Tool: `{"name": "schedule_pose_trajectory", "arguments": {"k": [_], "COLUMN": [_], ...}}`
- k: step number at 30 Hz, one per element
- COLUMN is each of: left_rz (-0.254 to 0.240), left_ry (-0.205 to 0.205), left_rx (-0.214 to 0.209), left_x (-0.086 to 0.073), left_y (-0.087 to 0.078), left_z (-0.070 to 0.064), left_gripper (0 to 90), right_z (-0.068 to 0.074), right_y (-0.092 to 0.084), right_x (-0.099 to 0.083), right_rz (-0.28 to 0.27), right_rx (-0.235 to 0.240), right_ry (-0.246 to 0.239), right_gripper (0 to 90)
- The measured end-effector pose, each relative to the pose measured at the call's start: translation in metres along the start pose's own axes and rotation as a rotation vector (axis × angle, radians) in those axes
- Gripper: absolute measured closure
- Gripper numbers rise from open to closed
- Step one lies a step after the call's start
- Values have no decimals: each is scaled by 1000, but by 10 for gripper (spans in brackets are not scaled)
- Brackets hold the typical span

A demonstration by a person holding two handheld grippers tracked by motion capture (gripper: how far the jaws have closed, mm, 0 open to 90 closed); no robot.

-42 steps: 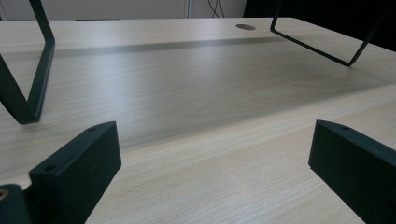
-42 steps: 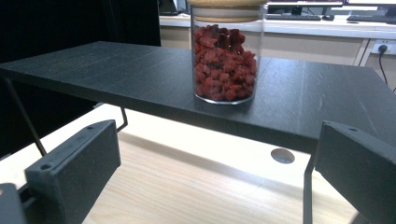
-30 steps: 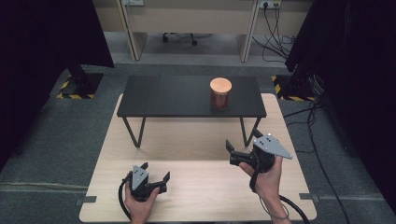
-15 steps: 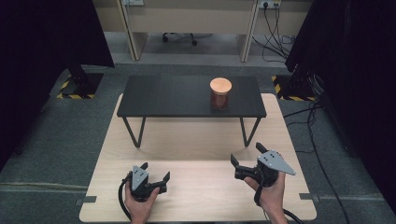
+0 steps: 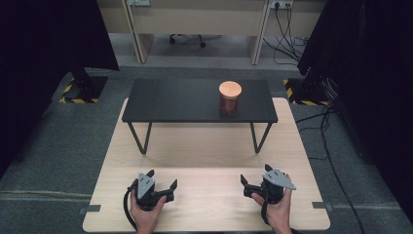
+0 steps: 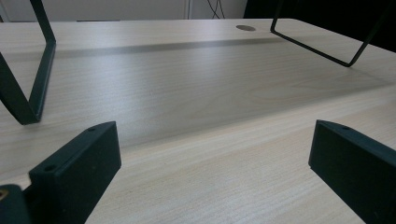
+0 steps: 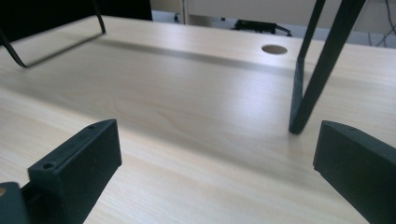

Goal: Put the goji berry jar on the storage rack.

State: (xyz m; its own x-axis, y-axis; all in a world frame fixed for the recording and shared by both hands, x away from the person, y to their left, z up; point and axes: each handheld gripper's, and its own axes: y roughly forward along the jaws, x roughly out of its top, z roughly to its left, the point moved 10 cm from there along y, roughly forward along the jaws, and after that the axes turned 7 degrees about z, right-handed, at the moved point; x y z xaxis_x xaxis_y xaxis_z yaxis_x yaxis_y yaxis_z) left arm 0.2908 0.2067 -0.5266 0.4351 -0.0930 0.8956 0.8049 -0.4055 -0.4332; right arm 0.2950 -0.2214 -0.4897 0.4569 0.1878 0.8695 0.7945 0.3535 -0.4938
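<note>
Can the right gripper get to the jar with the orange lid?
Probably yes: the right gripper is open and empty, and the jar stands alone on the black raised shelf, with nothing between.

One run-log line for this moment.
left gripper: open, empty | right gripper: open, empty | jar: on black table, untouched

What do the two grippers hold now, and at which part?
Nothing. The left gripper and the right gripper are both open over the table; the jar stands far off.
</note>
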Motion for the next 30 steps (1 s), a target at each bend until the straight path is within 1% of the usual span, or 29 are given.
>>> {"name": "schedule_pose_trajectory", "arguments": {"k": [2,3,6,9,11,12,14,17,19,23,27,30], "left_rz": [0,0,0,0,0,0,2,2,2,3,2,4], "left_ry": [1,1,1,0,1,0,-2,-3,-3,-1,-3,2], "left_rx": [1,1,1,1,1,1,-2,-2,-2,-1,-2,0], "left_x": [0,0,0,0,0,0,0,0,0,0,0,0], "left_y": [0,0,0,0,0,0,0,0,0,0,0,0], "left_z": [0,0,0,0,0,0,0,0,0,0,0,-1], "left_gripper": [15,15,15,15,15,15,15,15,15,15,15,15], "right_z": [-1,-1,-1,-3,-2,-3,-2,-3,-3,-2,-5,-5], "right_y": [2,2,5,7,8,8,9,13,13,13,12,13], "right_x": [-6,-6,-15,-20,-21,-22,-24,-27,-27,-27,-28,-27], "right_rz": [6,6,8,8,16,17,25,34,27,27,18,23], "right_rx": [-4,-4,-11,5,3,5,7,25,36,43,54,60], "right_ry": [11,11,14,24,13,21,19,18,23,13,31,30], "right_gripper": [10,10,10,10,11,11,11,11,10,11,17,21]}}
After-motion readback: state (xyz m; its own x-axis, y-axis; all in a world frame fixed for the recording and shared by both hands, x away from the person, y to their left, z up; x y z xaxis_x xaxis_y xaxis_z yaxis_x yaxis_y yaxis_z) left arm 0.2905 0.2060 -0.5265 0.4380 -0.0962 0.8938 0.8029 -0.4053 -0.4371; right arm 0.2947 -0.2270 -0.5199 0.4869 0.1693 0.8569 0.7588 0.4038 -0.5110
